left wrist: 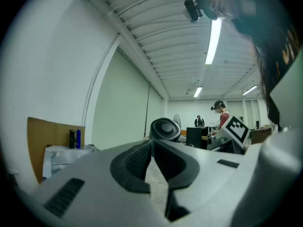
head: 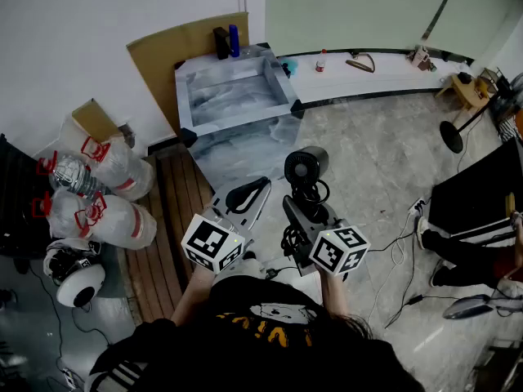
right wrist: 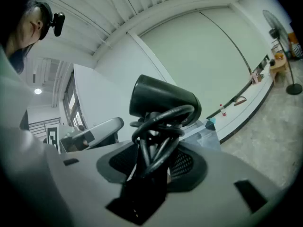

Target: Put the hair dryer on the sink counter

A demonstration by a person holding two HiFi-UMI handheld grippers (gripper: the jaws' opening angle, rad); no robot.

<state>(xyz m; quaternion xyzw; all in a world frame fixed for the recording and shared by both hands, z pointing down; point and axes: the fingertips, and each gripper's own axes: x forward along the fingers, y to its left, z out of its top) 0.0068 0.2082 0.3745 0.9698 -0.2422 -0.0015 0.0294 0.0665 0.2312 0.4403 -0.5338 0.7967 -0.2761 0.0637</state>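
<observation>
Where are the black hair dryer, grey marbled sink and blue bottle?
black hair dryer (head: 306, 167), head view, round barrel end.
grey marbled sink (head: 245, 147), head view, front wall.
blue bottle (head: 234, 41), head view, its body.

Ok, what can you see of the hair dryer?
The hair dryer is black, plastic-looking, with a short round barrel, one end a circular grille. Its black cord is coiled round the handle. The right gripper clamps that wrapped handle, barrel above the jaws, in the air short of the sink counter.
</observation>
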